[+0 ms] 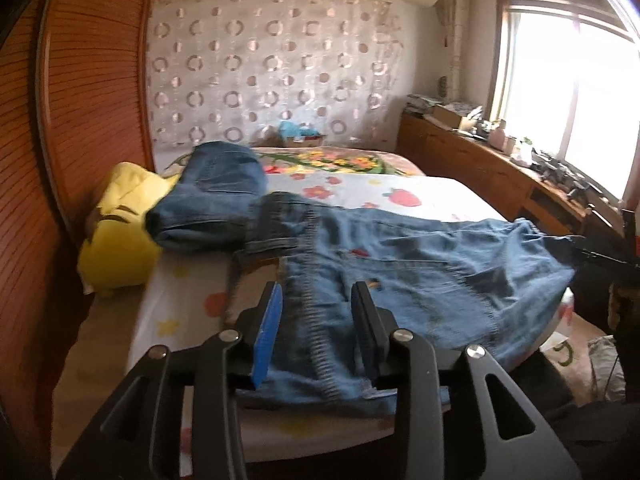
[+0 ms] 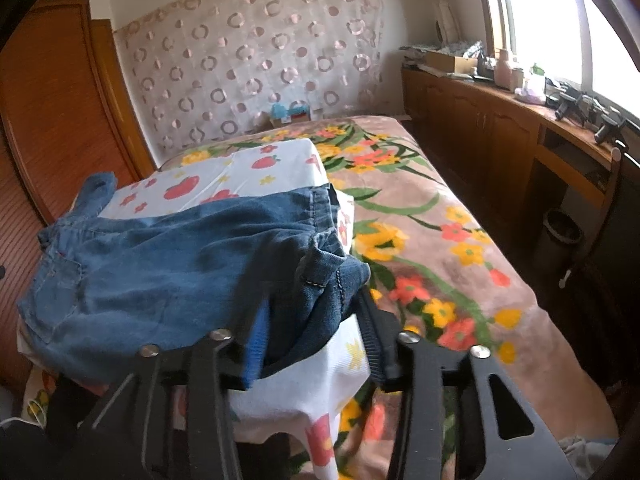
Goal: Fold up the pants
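My left gripper (image 1: pixel 318 300) has its jaws spread wide, one on each side of the gathered elastic waistband of the denim pants (image 1: pixel 420 276), the cloth lying loosely between them with neither pad pressing it. The pants are spread across the white strawberry-print cloth (image 1: pixel 360 192) on the bed, reaching from my left fingers towards the right edge, where a dark shape comes into the left view; I cannot tell what it is. A second, darker pair of jeans (image 1: pixel 212 204) lies folded just beyond the pants, beside a yellow pillow (image 1: pixel 120 240). My right gripper (image 2: pixel 312 316) also stands wide apart, with a bunched dark hem of the pants (image 2: pixel 160 264) heaped between the fingers; whether the pads actually pinch it I cannot tell, as the fabric hides the tips. Beneath the white cloth the flowered blanket (image 2: pixel 432 240) runs along the bed towards the patterned curtain (image 2: pixel 256 52).
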Tool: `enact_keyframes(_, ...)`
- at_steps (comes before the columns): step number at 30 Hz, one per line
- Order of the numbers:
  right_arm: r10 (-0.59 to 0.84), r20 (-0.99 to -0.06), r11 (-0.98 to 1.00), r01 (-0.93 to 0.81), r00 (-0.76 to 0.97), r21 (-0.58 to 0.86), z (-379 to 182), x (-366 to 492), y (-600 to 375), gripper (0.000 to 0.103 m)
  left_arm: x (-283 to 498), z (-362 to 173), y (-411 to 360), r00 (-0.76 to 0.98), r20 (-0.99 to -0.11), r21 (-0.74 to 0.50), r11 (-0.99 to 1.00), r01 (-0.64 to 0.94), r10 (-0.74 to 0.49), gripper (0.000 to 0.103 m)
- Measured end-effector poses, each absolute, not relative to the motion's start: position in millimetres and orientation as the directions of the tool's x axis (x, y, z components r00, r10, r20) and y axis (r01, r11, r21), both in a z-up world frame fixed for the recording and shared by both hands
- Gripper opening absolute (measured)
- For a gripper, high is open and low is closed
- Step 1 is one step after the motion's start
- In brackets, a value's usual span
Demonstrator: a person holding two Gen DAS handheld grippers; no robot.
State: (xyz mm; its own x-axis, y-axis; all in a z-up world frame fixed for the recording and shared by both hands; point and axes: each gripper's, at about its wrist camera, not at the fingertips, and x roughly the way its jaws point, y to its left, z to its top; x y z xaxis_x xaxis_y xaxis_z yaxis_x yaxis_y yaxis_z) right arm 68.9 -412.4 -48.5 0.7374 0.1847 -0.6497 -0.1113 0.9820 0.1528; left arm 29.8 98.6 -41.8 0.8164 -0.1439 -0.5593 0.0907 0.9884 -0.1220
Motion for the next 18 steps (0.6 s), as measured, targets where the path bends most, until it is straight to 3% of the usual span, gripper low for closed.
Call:
enact_keyframes(10, 0.171, -0.642, 0.984, -0.098, 0.747, 0.148, -47.0, 57.1, -420.6, 0.046, 67.7, -55.8, 38.7, 0.772, -0.59, -0.128, 0.972, 0.2, -0.236, 0.043)
enact_keyframes(18, 0.183, -0.639, 0.982, -0.107, 0.747, 0.157, -43.3, 53.8, -418.9, 0.05, 91.6, -67.1, 5.9, 0.743, -0.635, -0.082, 0.974, 0.209, -0.213, 0.045)
